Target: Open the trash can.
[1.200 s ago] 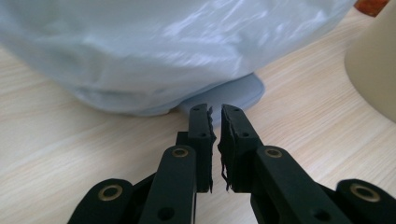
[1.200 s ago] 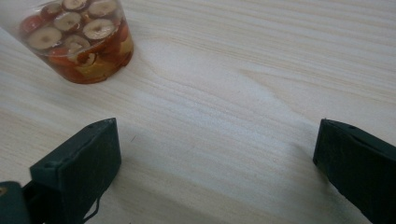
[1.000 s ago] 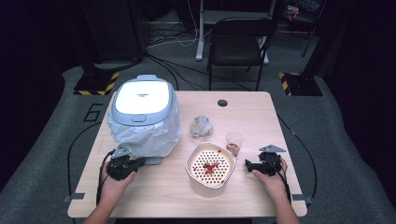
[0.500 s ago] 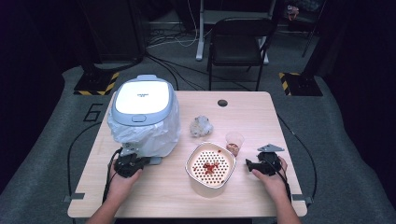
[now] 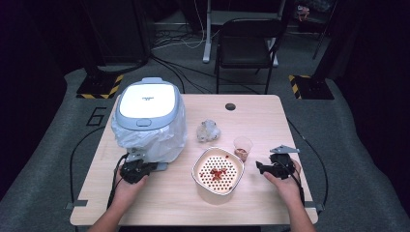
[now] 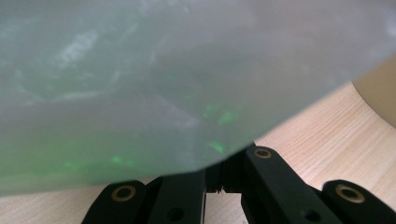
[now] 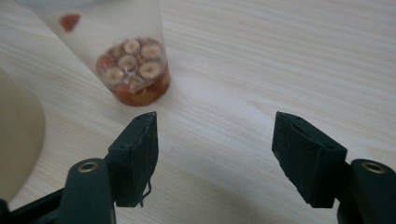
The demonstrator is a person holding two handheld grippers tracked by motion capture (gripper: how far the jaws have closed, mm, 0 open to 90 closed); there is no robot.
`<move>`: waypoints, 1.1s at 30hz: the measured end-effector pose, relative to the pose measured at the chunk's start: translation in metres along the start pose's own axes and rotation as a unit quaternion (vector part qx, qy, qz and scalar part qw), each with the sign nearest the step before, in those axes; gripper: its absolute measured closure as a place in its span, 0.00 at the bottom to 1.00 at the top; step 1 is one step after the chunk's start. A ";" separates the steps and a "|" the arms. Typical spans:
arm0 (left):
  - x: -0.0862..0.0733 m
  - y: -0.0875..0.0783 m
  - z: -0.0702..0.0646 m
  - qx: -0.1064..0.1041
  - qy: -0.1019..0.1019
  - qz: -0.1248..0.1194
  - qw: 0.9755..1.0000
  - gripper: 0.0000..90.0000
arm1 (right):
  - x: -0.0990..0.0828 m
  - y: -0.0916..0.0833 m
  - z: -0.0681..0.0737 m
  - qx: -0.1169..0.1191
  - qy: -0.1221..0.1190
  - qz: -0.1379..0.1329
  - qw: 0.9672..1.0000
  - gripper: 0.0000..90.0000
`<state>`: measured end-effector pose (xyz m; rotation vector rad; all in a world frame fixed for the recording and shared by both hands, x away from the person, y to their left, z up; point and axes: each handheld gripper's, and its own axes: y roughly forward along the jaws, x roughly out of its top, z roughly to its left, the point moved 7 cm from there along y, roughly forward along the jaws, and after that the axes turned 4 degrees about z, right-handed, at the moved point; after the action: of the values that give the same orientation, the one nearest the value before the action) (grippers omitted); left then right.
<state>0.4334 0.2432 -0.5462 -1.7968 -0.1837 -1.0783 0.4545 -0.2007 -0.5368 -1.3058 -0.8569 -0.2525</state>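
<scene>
Your left hand-held gripper (image 5: 151, 166) is clamped tight, jaws together; your right hand-held gripper (image 5: 261, 167) has just been closing, jaws apart, nothing between them.

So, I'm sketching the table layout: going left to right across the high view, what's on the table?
Left tongs, shut on the plastic bag over the white cooker → crumpled wad → perforated bowl → clear cup → right tongs, open.

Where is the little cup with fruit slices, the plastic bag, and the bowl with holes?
cup (image 7: 135, 77), right gripper view, its fruit-filled bottom
plastic bag (image 5: 162, 140), high view, its crinkled front side
bowl with holes (image 5: 218, 170), high view, its dotted inside
</scene>
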 end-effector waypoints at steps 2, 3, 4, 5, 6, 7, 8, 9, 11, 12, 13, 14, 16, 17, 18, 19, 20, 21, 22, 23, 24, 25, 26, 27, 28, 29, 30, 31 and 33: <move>-0.001 0.000 0.000 -0.007 -0.012 -0.010 1.000 0.99 | 0.013 -0.012 -0.002 0.005 0.001 -0.015 1.000 0.38; -0.001 0.000 0.000 -0.007 -0.012 -0.010 1.000 0.99 | 0.013 -0.012 -0.002 0.005 0.001 -0.015 1.000 0.38; -0.001 0.000 0.000 -0.005 -0.011 -0.009 1.000 0.99 | 0.024 -0.020 -0.002 0.012 0.005 -0.026 1.000 0.39; -0.001 0.000 0.000 -0.005 -0.011 -0.009 1.000 0.99 | 0.028 -0.022 -0.002 0.012 0.004 -0.027 1.000 0.39; -0.001 0.000 -0.001 -0.006 -0.012 -0.011 1.000 0.99 | 0.032 -0.024 -0.001 0.016 0.002 -0.029 0.999 0.39; -0.001 0.000 -0.001 -0.005 -0.012 -0.011 1.000 0.99 | 0.038 -0.026 -0.001 0.019 -0.003 -0.030 0.999 0.39; 0.000 0.001 -0.001 -0.003 -0.020 -0.016 1.000 0.99 | 0.042 -0.028 0.000 0.015 -0.009 -0.029 0.999 0.39; 0.000 0.001 -0.001 -0.003 -0.020 -0.016 1.000 0.99 | 0.042 -0.028 0.000 0.015 -0.009 -0.029 0.999 0.39; -0.001 0.000 0.000 -0.003 -0.009 -0.011 1.000 0.99 | 0.055 -0.032 0.004 0.026 -0.016 -0.031 0.999 0.42; -0.001 0.000 0.000 -0.002 -0.010 -0.010 1.000 0.99 | 0.059 -0.033 0.006 0.033 -0.015 -0.035 0.999 0.42; -0.001 0.000 0.000 -0.002 -0.011 -0.011 1.000 0.99 | 0.063 -0.034 0.008 0.038 -0.015 -0.036 0.999 0.42; -0.001 0.000 -0.001 -0.003 -0.012 -0.012 1.000 0.99 | 0.067 -0.035 0.010 0.041 -0.017 -0.037 0.998 0.43; -0.001 0.000 -0.001 -0.001 -0.013 -0.011 1.000 0.99 | 0.075 -0.034 0.014 0.049 -0.024 -0.039 0.998 0.45; -0.001 0.000 -0.001 0.000 -0.014 -0.011 1.000 0.99 | 0.078 -0.033 0.015 0.051 -0.027 -0.038 0.998 0.46; -0.001 0.000 -0.002 0.000 -0.013 -0.010 1.000 0.99 | 0.082 -0.032 0.017 0.054 -0.033 -0.038 0.997 0.48; -0.001 0.000 -0.002 0.001 -0.012 -0.011 1.000 0.99 | 0.085 -0.032 0.019 0.057 -0.037 -0.036 0.997 0.49; 0.000 0.000 -0.002 0.002 -0.010 -0.011 1.000 0.99 | 0.089 -0.031 0.021 0.058 -0.043 -0.037 0.997 0.50; 0.000 0.000 -0.002 0.002 -0.010 -0.011 1.000 0.99 | 0.093 -0.030 0.024 0.060 -0.049 -0.038 0.996 0.50; -0.001 0.000 -0.002 0.005 -0.009 -0.009 1.000 0.99 | 0.093 -0.030 0.024 0.060 -0.049 -0.038 0.996 0.50; 0.000 0.000 -0.003 0.006 -0.009 -0.010 1.000 0.99 | 0.096 -0.029 0.026 0.061 -0.055 -0.038 0.996 0.51; 0.000 0.000 -0.003 0.006 -0.011 -0.010 1.000 0.99 | 0.100 -0.028 0.029 0.065 -0.059 -0.038 0.995 0.51; 0.000 0.000 -0.003 0.008 -0.009 -0.010 1.000 0.98 | 0.102 -0.027 0.031 0.066 -0.062 -0.036 0.995 0.51; 0.000 0.000 -0.003 0.009 -0.008 -0.008 1.000 0.99 | 0.105 -0.026 0.032 0.067 -0.066 -0.035 0.995 0.51; 0.000 0.000 -0.003 0.009 -0.008 -0.008 1.000 0.99 | 0.108 -0.023 0.033 0.067 -0.073 -0.035 0.994 0.51; 0.000 0.000 -0.003 0.010 -0.004 -0.007 1.000 0.98 | 0.113 -0.018 0.035 0.068 -0.075 -0.032 0.994 0.51; 0.000 0.000 -0.003 0.010 -0.004 -0.007 1.000 0.99 | 0.113 -0.018 0.035 0.068 -0.075 -0.032 0.994 0.51; 0.000 0.000 -0.003 0.010 -0.004 -0.007 1.000 0.99 | 0.115 -0.015 0.036 0.069 -0.076 -0.031 0.994 0.51; 0.000 0.000 -0.003 0.010 -0.004 -0.006 1.000 0.99 | 0.117 -0.013 0.037 0.071 -0.077 -0.030 0.994 0.53; 0.000 0.000 -0.003 0.010 -0.007 -0.005 1.000 0.99 | 0.124 -0.005 0.043 0.076 -0.087 -0.031 0.993 0.53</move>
<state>0.4317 0.2411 -0.5460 -1.7872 -0.2114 -1.0685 0.5179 -0.1270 -0.4491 -1.1715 -1.0444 -0.1198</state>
